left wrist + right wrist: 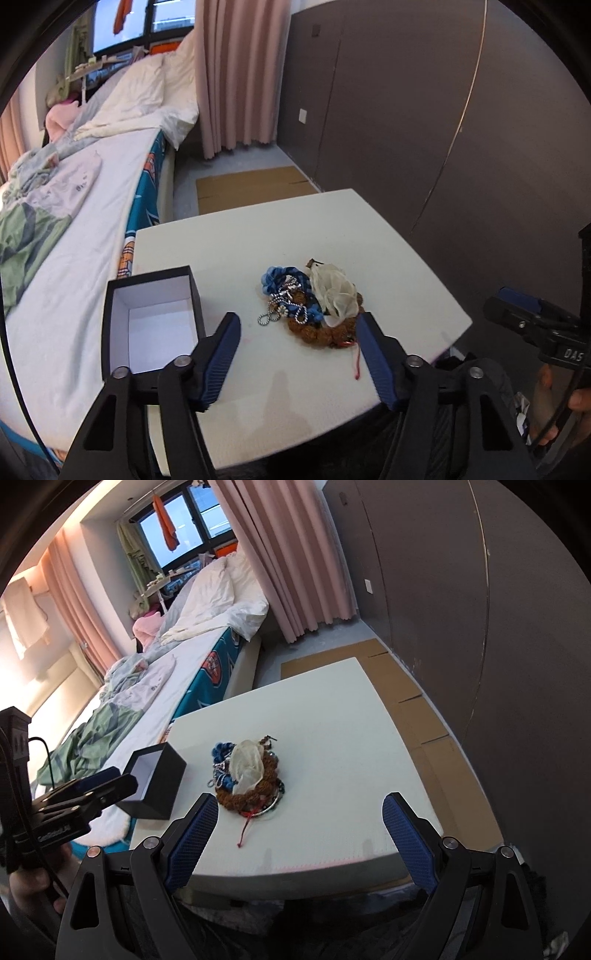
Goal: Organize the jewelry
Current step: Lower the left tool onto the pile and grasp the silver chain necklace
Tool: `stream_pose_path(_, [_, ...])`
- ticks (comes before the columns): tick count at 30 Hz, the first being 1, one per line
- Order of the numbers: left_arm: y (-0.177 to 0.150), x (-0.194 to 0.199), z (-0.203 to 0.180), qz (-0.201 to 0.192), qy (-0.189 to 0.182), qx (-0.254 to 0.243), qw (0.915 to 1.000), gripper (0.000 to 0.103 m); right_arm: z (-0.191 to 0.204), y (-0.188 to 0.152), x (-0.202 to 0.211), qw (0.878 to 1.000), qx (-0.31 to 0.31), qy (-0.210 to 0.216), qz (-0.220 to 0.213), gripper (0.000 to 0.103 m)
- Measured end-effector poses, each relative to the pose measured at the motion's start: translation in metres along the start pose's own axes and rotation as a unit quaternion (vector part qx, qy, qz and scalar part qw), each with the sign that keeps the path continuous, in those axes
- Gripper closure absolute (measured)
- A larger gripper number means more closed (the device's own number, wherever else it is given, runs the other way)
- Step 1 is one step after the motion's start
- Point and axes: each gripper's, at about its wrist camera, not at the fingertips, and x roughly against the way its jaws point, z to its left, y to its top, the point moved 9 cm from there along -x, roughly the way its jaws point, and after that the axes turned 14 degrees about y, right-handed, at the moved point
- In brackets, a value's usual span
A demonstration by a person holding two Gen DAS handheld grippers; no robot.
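A pile of jewelry (314,302) lies mid-table: blue braided cords, a silver ball chain, brown bead bracelets, a white fabric flower and a red cord. It also shows in the right wrist view (247,779). An open black box (155,317) with a white inside stands at the table's left edge, also seen in the right wrist view (157,779). My left gripper (299,328) is open and empty, just short of the pile. My right gripper (301,812) is open and empty, near the table's front edge.
The white table (388,258) stands beside a bed (74,229) with rumpled clothes on the left. A dark wall (461,129) runs along the right. Flat cardboard (251,188) lies on the floor beyond the table.
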Motion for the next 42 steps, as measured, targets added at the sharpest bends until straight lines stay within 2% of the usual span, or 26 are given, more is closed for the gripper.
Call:
stream_pose_path(5, [0.007, -0.026, -0.006, 0.024, -0.001, -0.023, 0.9995, 0.05, -0.01, 0.005, -0.01, 1.0, -0.012, -0.001, 0.005, 0.012])
stream_pose_path(10, [0.009, -0.05, -0.015, 0.048, -0.005, -0.042, 0.9979, 0.065, -0.021, 0.007, -0.017, 1.0, -0.024, -0.005, 0.012, 0.012])
stream_pose_path(16, [0.006, -0.079, -0.02, 0.076, -0.013, -0.053, 0.9956, 0.074, -0.031, 0.008, -0.021, 0.999, -0.032, -0.013, 0.016, 0.012])
stream_pose_path(33, [0.008, -0.133, -0.028, 0.116, -0.007, -0.076, 0.9903, 0.076, -0.041, 0.012, -0.032, 0.998, -0.049, -0.02, 0.034, 0.012])
stream_pose_path(39, [0.01, -0.145, -0.019, 0.122, -0.01, -0.049, 0.9913, 0.076, -0.033, 0.013, -0.041, 0.998, -0.042, -0.014, 0.046, 0.012])
stream_pose_path(42, [0.011, -0.146, -0.021, 0.117, -0.009, -0.055, 0.9916, 0.076, -0.028, 0.013, -0.045, 0.998, -0.032, -0.012, 0.053, 0.012])
